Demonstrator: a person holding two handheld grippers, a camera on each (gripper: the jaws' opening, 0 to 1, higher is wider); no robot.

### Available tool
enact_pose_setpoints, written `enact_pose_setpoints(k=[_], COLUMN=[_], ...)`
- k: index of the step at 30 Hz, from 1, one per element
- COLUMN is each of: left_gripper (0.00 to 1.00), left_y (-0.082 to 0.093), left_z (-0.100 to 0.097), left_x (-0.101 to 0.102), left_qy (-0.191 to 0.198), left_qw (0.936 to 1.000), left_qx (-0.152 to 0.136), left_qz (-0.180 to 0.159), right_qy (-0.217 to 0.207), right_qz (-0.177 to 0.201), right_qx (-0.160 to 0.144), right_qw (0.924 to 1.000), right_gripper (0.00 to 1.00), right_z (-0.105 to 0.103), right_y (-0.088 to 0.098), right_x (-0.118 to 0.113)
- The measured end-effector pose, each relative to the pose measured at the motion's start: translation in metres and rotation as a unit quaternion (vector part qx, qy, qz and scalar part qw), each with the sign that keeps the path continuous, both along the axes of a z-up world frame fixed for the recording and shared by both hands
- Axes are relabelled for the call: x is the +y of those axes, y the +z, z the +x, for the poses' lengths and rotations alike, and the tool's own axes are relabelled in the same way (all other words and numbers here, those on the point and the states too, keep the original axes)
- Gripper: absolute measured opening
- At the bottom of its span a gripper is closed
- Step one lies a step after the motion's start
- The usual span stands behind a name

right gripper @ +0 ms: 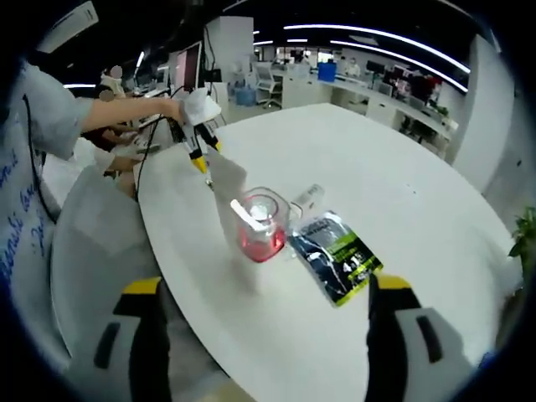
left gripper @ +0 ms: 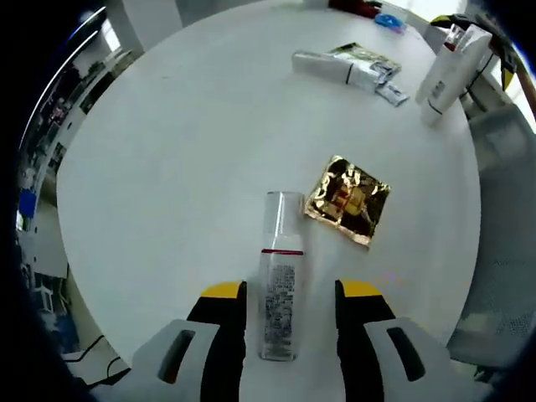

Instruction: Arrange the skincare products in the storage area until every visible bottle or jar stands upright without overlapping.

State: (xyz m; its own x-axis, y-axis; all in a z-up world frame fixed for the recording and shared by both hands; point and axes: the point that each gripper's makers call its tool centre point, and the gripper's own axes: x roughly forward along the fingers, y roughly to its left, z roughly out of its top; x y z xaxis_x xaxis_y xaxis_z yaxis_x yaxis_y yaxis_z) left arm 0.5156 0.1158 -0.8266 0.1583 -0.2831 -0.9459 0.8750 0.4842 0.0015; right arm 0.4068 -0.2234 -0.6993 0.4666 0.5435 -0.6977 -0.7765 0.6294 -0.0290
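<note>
Item: clear bottle (left gripper: 280, 276), lying flat on the round white table (left gripper: 167, 167) between the spread jaws of the left gripper (left gripper: 291, 293), apparently lined up for pinching and righting; a gold sachet (left gripper: 347, 201) lies just right of it. Right gripper (right gripper: 264, 289) spread, holding nothing, facing a pink-based upright bottle (right gripper: 261, 222) and a green-black sachet (right gripper: 335, 251). Far white tube (left gripper: 331, 65) lies flat, its label unreadable.

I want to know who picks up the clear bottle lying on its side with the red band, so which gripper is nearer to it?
Left. The clear bottle lies between the left gripper's open fingers. In the right gripper view, the right gripper faces a red-filled jar and a dark sachet instead.
</note>
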Motion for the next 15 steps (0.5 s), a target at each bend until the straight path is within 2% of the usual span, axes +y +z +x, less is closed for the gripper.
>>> enact_pose_setpoints(k=[3, 8, 15], left_gripper=[0.36, 0.25, 0.2], left_y=[-0.0022, -0.0029, -0.0038], left_z=[0.0012, 0.0066, 0.0097], left_x=[-0.0013, 0.0009, 0.0021], left_qy=[-0.004, 0.002, 0.006], left_qw=[1.0, 1.0, 1.0], left_qx=[0.002, 0.004, 0.003], left_qz=[0.0, 0.0, 0.002], right_qy=[-0.001, -0.006, -0.004], right_qz=[-0.001, 0.002, 0.005], right_qx=[0.002, 0.003, 0.006], right_qw=[1.0, 1.0, 1.0], right_gripper=[1.0, 1.0, 1.0], right_z=[0.0009, 0.0031, 0.0039], right_y=[-0.001, -0.0014, -0.0031], right_x=[-0.0006, -0.0026, -0.0021])
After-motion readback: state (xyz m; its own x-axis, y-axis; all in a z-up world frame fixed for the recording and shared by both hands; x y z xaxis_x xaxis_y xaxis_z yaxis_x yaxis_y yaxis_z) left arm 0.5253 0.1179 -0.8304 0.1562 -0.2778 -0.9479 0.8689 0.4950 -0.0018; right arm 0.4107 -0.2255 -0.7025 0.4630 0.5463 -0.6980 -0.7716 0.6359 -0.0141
